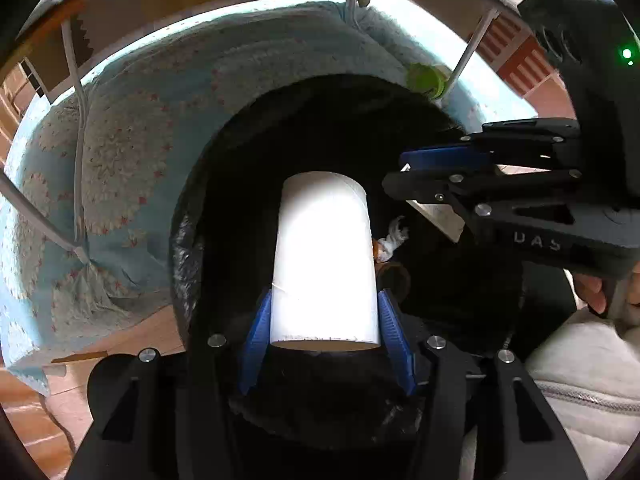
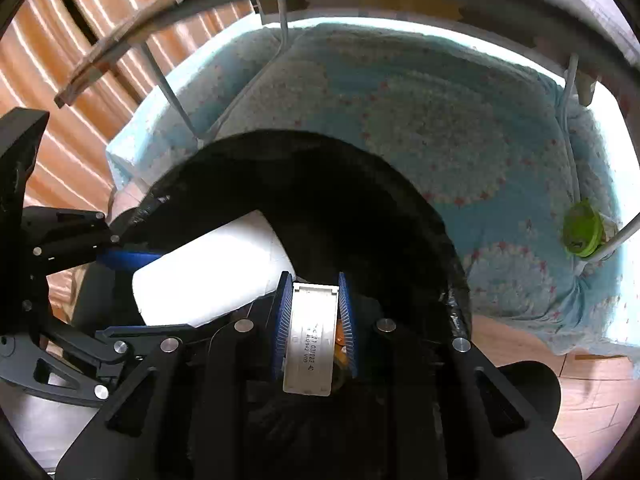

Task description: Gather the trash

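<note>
You are almost done: your left gripper (image 1: 324, 320) squeezes the white paper cup (image 1: 324, 256) and your right gripper (image 2: 314, 312) pinches the small flat grey carton (image 2: 310, 340), both above the black-lined trash bin (image 2: 400, 200), so just let go.

A bright white cup (image 1: 324, 256) sits between blue ribbed pads (image 1: 259, 332) over a black bin bag (image 1: 224, 168). Behind, a pale blue cloth (image 2: 460, 128) bears white floral rounds (with small red flecks), and a lime-green lid (image 2: 582, 234) rests on it.
</note>
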A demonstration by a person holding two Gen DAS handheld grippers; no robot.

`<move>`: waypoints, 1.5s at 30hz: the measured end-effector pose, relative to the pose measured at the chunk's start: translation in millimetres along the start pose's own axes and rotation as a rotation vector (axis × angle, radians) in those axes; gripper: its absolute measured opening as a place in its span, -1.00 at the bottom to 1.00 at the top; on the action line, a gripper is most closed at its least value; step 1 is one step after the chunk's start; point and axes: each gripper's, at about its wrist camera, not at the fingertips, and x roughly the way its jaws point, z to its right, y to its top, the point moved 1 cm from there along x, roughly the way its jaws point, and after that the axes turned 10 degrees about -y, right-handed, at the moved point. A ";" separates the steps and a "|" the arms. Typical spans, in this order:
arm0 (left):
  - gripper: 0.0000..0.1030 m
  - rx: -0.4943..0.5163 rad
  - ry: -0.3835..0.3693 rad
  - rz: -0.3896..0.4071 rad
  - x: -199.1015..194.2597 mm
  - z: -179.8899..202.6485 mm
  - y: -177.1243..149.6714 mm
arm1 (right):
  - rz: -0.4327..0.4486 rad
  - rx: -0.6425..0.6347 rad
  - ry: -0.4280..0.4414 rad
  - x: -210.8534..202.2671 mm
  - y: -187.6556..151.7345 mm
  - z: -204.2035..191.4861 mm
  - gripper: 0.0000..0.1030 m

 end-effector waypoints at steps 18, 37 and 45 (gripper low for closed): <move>0.07 0.019 0.082 -0.049 24.2 7.6 12.5 | -0.025 0.026 0.025 18.6 -0.4 -2.2 -0.38; 0.32 -0.002 -0.001 0.109 -47.3 24.9 6.4 | 0.055 -0.019 0.087 -53.3 -6.3 -10.4 0.07; 0.51 0.011 -0.056 0.185 -86.2 33.5 5.3 | 0.100 -0.045 0.102 -97.4 -5.8 -10.4 0.27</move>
